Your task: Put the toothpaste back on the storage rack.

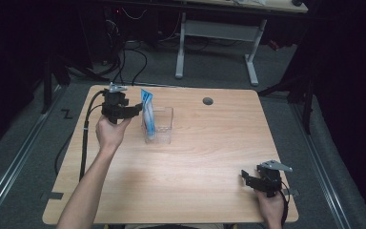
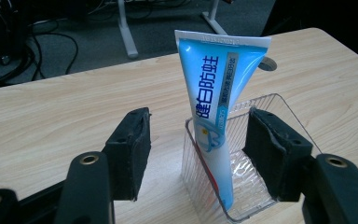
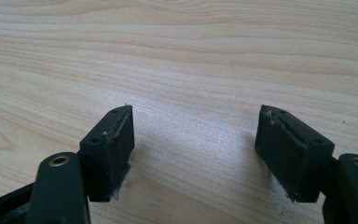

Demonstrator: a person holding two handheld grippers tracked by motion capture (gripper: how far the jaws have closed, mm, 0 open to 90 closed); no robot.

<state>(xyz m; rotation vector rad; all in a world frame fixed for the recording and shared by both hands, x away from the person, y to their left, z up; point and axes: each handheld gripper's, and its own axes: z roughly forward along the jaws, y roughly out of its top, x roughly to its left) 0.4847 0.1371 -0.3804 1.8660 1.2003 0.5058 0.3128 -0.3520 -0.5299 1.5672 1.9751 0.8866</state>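
At frame centre, the blue tube [image 2: 216,107] stood tilted in a clear box [image 2: 261,186], between the wide-open, empty left gripper [image 2: 205,149] jaws, its base blurred.

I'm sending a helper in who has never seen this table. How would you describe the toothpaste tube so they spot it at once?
On the light wooden table, look toward its far left part, where the left gripper hangs open. There a clear plastic box stands, and the toothpaste tube leans in it, crimped end up. It is the one bright blue and white thing, with blue Chinese characters.
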